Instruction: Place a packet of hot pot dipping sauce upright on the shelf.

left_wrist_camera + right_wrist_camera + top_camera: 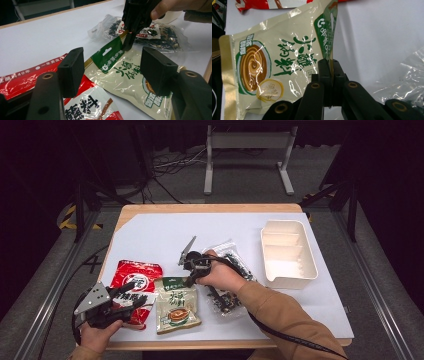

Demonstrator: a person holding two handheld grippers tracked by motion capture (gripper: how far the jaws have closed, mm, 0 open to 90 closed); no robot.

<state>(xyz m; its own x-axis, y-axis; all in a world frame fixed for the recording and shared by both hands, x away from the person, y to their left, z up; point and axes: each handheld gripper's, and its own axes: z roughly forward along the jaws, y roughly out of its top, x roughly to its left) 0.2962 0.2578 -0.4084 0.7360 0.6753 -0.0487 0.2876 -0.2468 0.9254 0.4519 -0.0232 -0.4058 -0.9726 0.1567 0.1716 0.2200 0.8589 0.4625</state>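
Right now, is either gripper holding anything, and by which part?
The right gripper is clamped on the cream sauce pouch, pinching its green top edge near a corner. The left gripper stands open over the packets, holding nothing.

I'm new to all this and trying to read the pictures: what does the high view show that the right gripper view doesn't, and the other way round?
High view alone: the white plastic compartment tray, the clear bag of dark dried food, the left gripper with jaws apart over the red printed sauce packet, and both sleeves.

Right gripper view alone: up close, the right gripper has its jaws shut on the green top edge of the beige printed sauce pouch, which lifts there.

Both: that beige pouch, the red packet and the white tabletop.
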